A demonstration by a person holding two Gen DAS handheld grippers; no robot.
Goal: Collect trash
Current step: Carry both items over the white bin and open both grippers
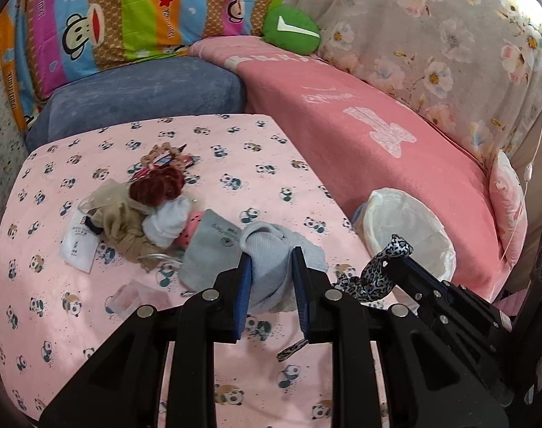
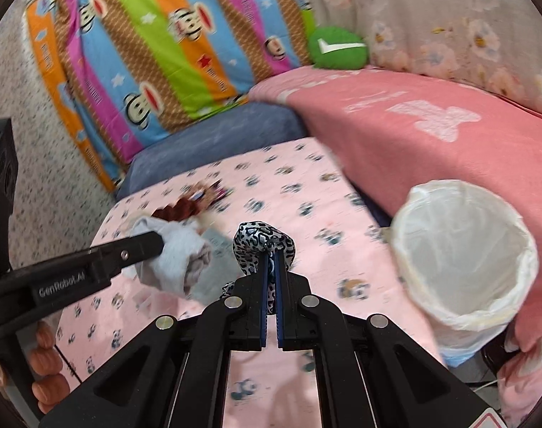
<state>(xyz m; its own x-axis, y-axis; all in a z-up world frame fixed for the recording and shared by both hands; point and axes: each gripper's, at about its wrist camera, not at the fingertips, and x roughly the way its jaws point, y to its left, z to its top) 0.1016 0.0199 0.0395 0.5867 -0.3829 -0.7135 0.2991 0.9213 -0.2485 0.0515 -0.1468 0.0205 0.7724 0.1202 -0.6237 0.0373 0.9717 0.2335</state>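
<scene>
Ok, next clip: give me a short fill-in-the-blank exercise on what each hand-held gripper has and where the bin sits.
1. The left hand-held gripper is shut on a rolled ____ cloth.
2. The right hand-held gripper pinches a strip of ____-print fabric.
3. The bin is lined with a ____ plastic bag.
4. The table is covered with a pink cloth printed with ____.

Missing words: grey; leopard; white; pandas

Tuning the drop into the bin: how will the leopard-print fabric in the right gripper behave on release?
Probably floppy: the leopard-print fabric bunches above the shut right gripper and trails below. Likely light, so it may snag on the pads or drape over the lined bin's rim.
</scene>
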